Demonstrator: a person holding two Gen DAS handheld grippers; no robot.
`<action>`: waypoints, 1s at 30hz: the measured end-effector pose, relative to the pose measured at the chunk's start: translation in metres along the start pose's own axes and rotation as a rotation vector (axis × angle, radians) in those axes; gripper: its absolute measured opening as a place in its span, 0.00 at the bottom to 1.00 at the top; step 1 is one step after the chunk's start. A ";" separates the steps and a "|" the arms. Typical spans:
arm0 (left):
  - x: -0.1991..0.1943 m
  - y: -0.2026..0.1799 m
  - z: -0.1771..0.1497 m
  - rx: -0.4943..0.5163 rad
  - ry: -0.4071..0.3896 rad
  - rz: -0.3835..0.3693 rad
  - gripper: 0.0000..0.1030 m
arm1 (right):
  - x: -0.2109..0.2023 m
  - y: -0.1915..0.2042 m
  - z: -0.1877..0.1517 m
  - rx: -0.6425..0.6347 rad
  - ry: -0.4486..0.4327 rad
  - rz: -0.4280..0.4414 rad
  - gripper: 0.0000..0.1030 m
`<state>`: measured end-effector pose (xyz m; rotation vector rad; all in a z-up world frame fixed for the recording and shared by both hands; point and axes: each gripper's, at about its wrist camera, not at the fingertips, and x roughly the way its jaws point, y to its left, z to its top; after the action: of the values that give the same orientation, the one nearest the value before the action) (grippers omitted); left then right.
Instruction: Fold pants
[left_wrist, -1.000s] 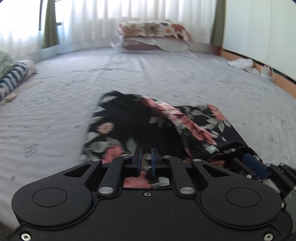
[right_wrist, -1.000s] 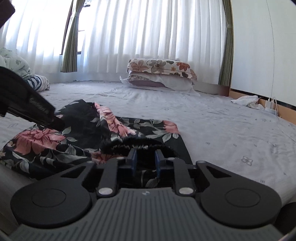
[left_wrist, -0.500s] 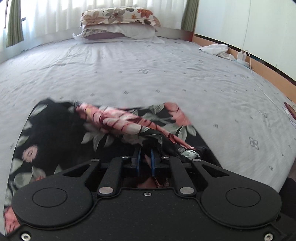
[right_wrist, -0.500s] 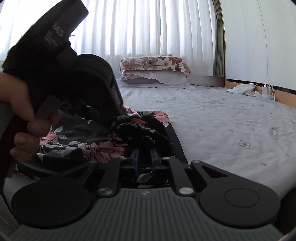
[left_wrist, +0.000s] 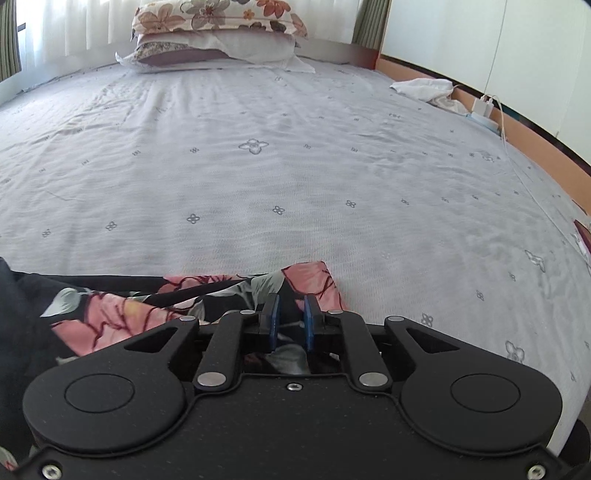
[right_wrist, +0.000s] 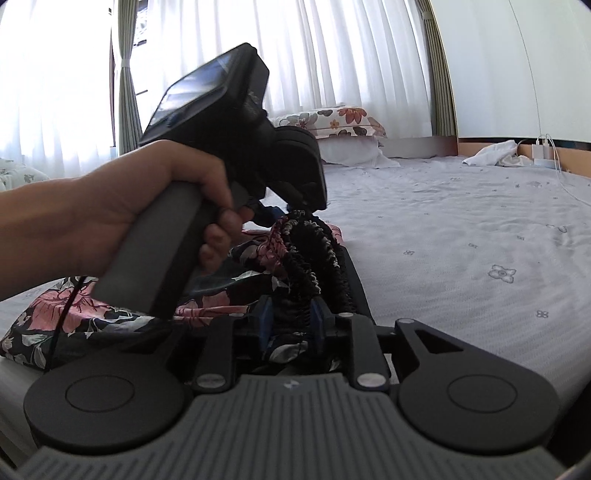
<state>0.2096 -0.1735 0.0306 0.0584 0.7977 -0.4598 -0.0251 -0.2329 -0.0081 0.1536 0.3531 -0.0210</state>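
The person's left hand (right_wrist: 122, 206) wraps a grey grip, tilting the left hand-held gripper (left_wrist: 290, 321) down toward the floral pants (right_wrist: 92, 317) on the bed (left_wrist: 295, 177). Its blue pads (left_wrist: 274, 319) stand a narrow gap apart with floral cloth between them, seemingly pinched. The right hand-held gripper (right_wrist: 290, 321) is closed on the bunched black elastic waistband (right_wrist: 317, 258), lifted off the sheet. In the right wrist view the left gripper's tips are hidden behind its body; the pants' far side is cut off.

Grey bed (left_wrist: 295, 177); sunlit white curtains (right_wrist: 351, 55)
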 end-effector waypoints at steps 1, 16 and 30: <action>0.003 -0.001 0.001 0.000 0.007 0.005 0.15 | 0.002 0.000 0.000 0.002 0.009 -0.005 0.43; -0.039 0.008 -0.001 0.073 -0.076 0.144 0.65 | 0.002 -0.012 0.015 0.067 0.014 0.039 0.60; -0.118 0.121 -0.034 -0.067 -0.126 0.306 0.43 | 0.055 -0.029 0.066 -0.033 0.152 -0.039 0.72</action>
<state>0.1657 -0.0124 0.0751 0.0869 0.6655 -0.1451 0.0480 -0.2716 0.0300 0.1157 0.5078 -0.0418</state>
